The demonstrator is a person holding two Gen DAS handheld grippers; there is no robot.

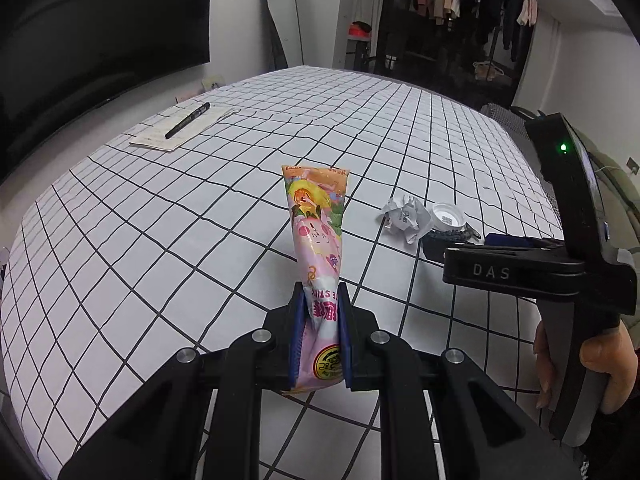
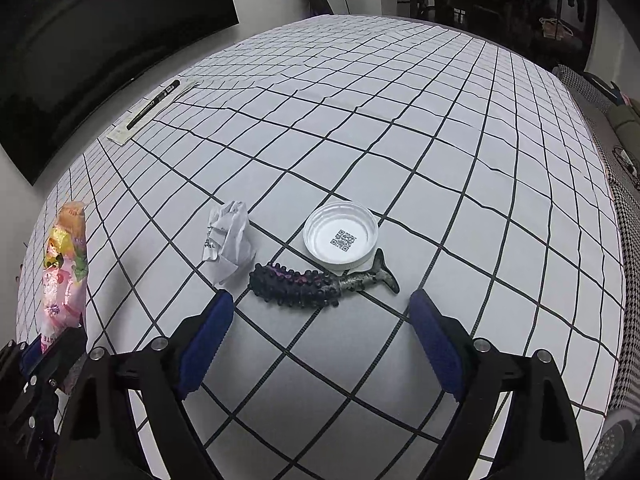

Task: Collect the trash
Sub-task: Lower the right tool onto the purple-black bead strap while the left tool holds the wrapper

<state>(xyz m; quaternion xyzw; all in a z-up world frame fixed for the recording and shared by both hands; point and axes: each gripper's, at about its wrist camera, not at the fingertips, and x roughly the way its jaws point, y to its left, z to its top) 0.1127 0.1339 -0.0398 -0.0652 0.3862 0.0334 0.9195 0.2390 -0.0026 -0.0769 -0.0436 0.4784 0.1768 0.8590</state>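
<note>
The pink snack wrapper is clamped at its lower end between the blue pads of the left tool, and its upper end is held up above the table, which is covered by a white cloth with a black grid. The right tool is spread wide with nothing between its fingers, and it is held low over the table just short of a dark fish-shaped toy. A white lid with a QR code printed inside is seen touching the toy's tail. A crumpled paper ball is lying just beside the toy's other end. Well apart, near the table's far left edge, a black pen is laid across a sheet of paper.
</note>
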